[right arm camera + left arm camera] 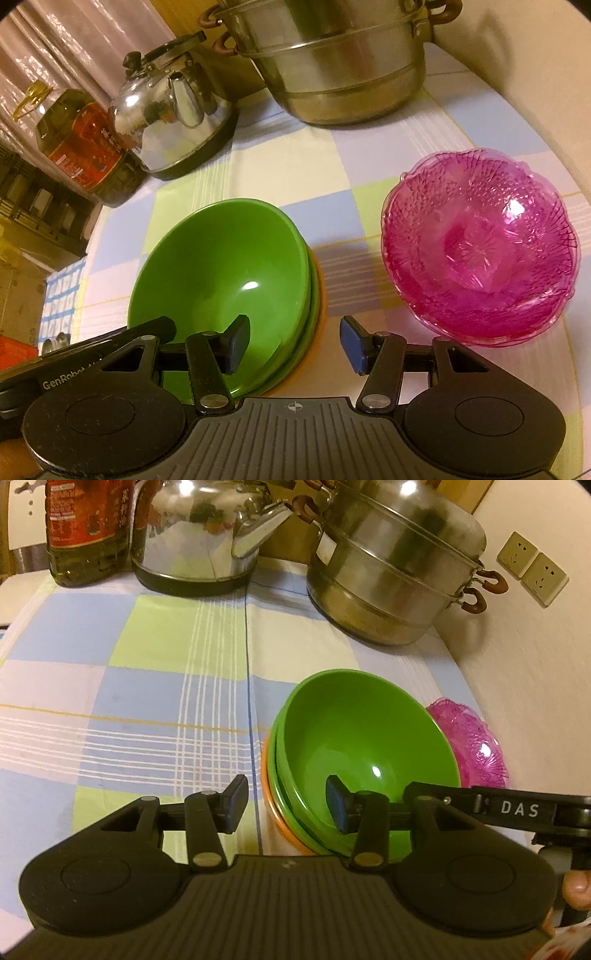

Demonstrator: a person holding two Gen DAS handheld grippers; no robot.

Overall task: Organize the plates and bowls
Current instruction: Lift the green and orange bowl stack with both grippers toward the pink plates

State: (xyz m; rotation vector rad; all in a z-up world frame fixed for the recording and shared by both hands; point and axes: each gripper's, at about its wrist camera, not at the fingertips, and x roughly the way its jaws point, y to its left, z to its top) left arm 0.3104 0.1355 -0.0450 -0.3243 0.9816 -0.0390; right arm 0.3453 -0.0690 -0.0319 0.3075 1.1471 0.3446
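A stack of bowls stands on the checked cloth: a green bowl point(365, 738) nested in another green one, with an orange bowl point(271, 805) at the bottom. The stack also shows in the right wrist view point(221, 266). Several pink clear glass bowls point(480, 243) sit stacked to its right; their edge shows in the left wrist view point(472, 738). My left gripper point(286, 806) is open, its jaws straddling the stack's near left rim. My right gripper point(295, 349) is open, its jaws straddling the stack's near right rim. Neither holds anything.
At the back stand a steel steamer pot point(399, 565), a steel kettle point(199, 535) and an oil bottle point(88, 531). They also show in the right wrist view: pot point(340, 62), kettle point(173, 110), bottle point(81, 147). A wall point(535, 664) with sockets runs along the right.
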